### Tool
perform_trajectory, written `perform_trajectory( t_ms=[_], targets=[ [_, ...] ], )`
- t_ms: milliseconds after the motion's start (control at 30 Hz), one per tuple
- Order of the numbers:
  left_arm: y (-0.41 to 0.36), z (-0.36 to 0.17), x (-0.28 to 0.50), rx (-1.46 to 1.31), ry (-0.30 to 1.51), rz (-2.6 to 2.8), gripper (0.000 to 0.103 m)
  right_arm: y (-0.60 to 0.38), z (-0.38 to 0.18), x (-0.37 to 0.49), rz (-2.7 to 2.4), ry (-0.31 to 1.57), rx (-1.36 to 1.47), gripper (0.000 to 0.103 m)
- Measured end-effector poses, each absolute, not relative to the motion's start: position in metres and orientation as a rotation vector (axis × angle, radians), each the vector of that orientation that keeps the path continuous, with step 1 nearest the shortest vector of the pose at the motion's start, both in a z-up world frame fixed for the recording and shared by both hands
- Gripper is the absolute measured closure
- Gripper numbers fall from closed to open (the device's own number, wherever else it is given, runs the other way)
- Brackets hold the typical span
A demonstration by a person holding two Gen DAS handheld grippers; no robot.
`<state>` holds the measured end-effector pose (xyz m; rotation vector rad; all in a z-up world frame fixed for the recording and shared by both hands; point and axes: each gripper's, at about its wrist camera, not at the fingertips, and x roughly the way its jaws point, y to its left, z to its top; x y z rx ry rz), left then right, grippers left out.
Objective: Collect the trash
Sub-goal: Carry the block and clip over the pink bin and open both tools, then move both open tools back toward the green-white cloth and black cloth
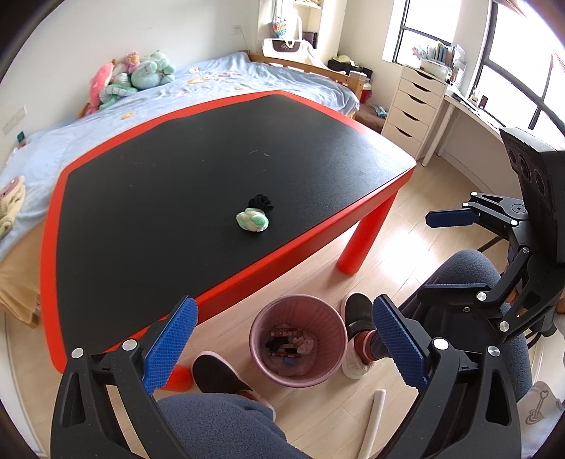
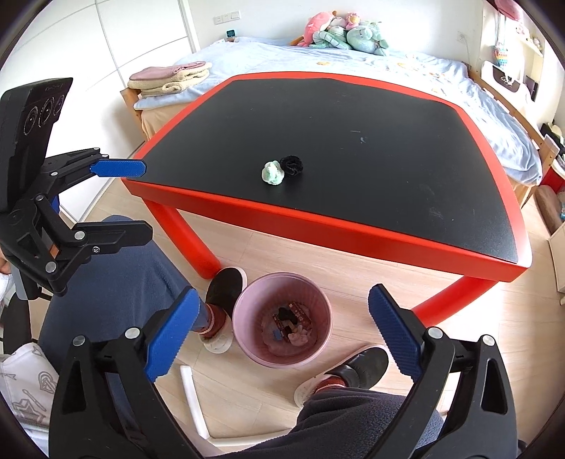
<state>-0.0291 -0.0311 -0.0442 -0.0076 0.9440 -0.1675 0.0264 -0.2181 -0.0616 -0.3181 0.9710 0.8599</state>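
Note:
A pink trash bin stands on the wood floor between the person's feet, holding a red box and several scraps. My left gripper hangs open above the bin with nothing between its blue pads. My right gripper is also open and empty over the bin. Each gripper shows in the other's view: the right gripper and the left gripper. On the black table lie a crumpled green-and-white wad and a black ruffled ring, touching each other.
The person's legs and black slippers flank the bin. A white tube lies on the floor. Behind the red-edged table is a bed with plush toys. A white drawer unit stands by the window.

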Motion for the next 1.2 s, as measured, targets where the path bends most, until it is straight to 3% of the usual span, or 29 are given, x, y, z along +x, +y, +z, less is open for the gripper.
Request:
perform_trajectory(
  t_ms=[700,1200],
  targets=[
    [-0.024,-0.044,-0.004,0.023,0.953,-0.172,0.008,-0.207,-0.046,0.054,0.853,0.928,-0.312,0.004],
    [-0.013,-0.076,0.05,0.057,1.014,-0.191,0.008,-0.178,-0.057,0.113,0.844,0.935,-0.347,0.004]
  ],
)
